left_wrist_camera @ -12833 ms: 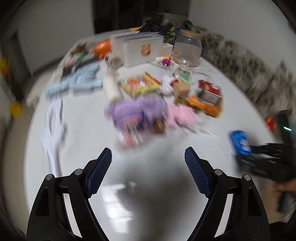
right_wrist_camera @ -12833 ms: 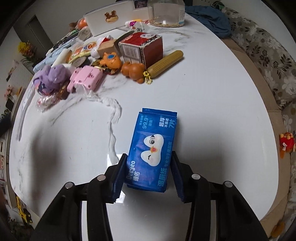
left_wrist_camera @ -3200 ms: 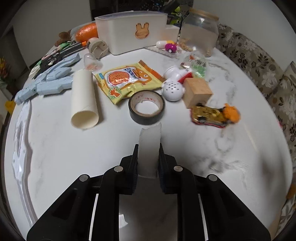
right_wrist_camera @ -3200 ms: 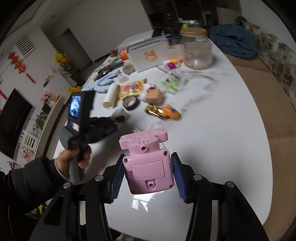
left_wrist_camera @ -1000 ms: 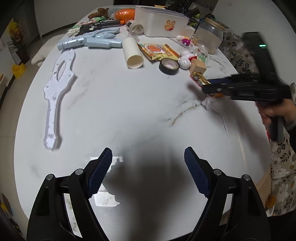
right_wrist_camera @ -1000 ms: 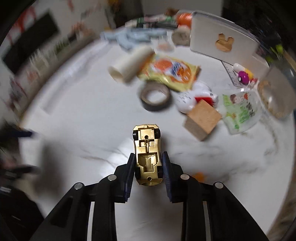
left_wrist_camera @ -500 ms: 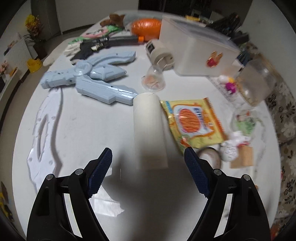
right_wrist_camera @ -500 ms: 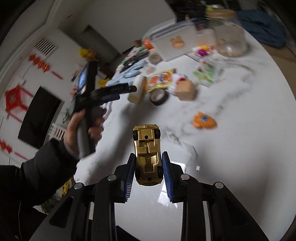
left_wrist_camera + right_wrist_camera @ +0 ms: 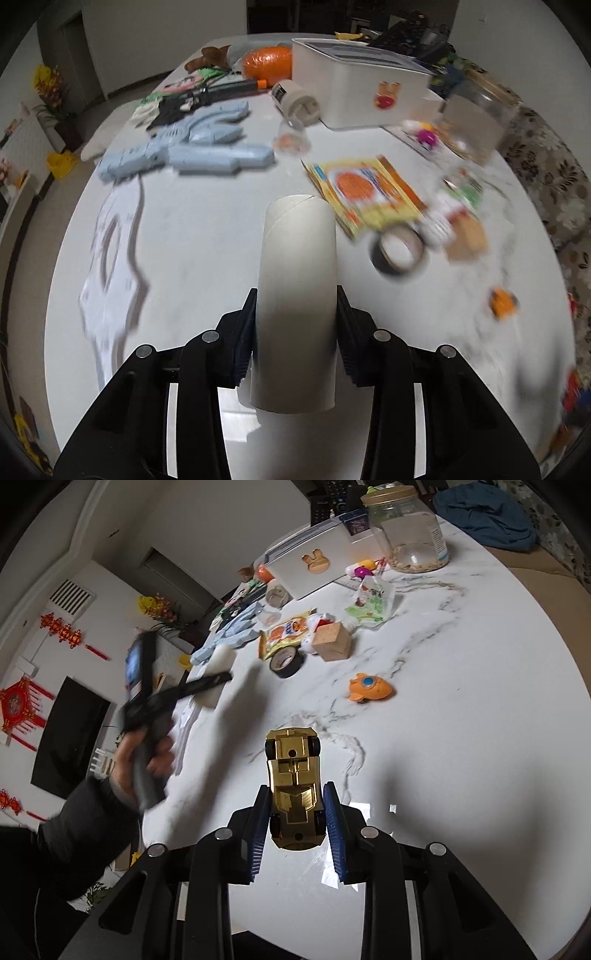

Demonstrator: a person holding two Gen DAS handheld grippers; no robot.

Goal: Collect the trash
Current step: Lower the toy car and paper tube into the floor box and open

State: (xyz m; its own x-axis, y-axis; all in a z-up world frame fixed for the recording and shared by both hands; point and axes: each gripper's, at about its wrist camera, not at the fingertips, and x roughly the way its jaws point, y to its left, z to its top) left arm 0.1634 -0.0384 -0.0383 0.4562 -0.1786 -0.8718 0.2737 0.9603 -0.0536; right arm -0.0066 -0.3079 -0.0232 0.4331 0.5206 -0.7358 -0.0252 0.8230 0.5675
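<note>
My left gripper (image 9: 295, 310) is shut on a cream cardboard tube (image 9: 297, 280) and holds it above the white marble table (image 9: 192, 229); the gripper also shows at the left of the right wrist view (image 9: 207, 681). My right gripper (image 9: 295, 805) is shut on a gold toy car (image 9: 295, 786), underside up, above the table's near part. A yellow snack wrapper (image 9: 365, 192) and a black tape roll (image 9: 397, 251) lie just right of the tube.
A white box (image 9: 362, 92), a glass jar (image 9: 410, 528), pale blue toy guns (image 9: 192, 147), a wooden block (image 9: 334, 640), an orange toy (image 9: 371, 688) and a white plastic frame (image 9: 110, 251) lie on the table. A sofa (image 9: 550, 177) runs along the right.
My left gripper, open half a second ago, has closed on the cardboard tube. My right gripper still holds the gold car and has drawn back a little.
</note>
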